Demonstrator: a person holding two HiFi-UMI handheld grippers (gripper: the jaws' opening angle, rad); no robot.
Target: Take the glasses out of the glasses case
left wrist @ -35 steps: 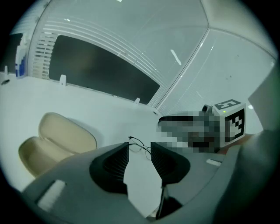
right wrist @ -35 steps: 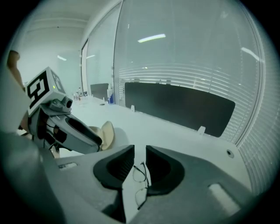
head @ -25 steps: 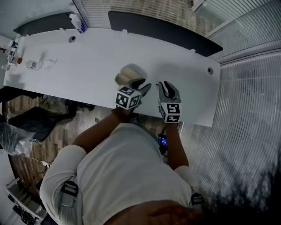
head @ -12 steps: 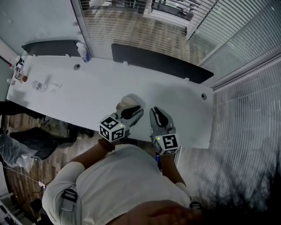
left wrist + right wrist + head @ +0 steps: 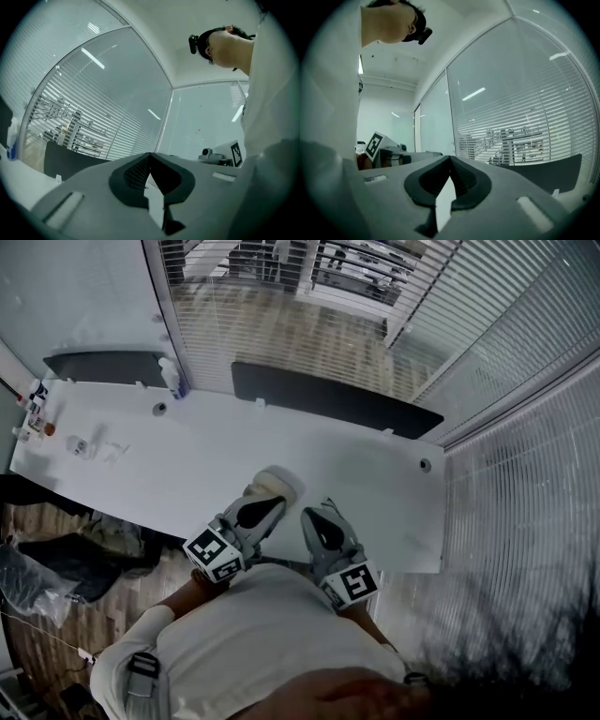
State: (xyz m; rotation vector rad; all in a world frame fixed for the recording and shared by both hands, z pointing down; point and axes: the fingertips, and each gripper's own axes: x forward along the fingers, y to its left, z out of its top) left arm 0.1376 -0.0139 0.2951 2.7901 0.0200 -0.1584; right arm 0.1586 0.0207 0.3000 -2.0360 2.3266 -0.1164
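Note:
A beige oval glasses case (image 5: 273,486) lies near the front edge of the white table (image 5: 216,460). No glasses show in any view. Just in front of the case, my left gripper (image 5: 270,506) is lifted close to my chest. Its jaws have just been closing and are now shut with nothing between them, as the left gripper view (image 5: 150,158) also shows. My right gripper (image 5: 310,516) hangs beside it to the right. It too has just closed and holds nothing in the right gripper view (image 5: 449,160). Both gripper views look out level at glass walls, not at the table.
A bottle (image 5: 172,375) stands at the table's far left corner, and small items (image 5: 80,446) sit at its left end. Dark panels (image 5: 333,401) line the far edge. Glass walls with blinds (image 5: 525,484) close in the back and right. Bags lie on the floor (image 5: 56,563) to the left.
Both grippers have risen and drawn back from the case toward my body. The left jaws, open at the case before, have closed. The case stays on the table.

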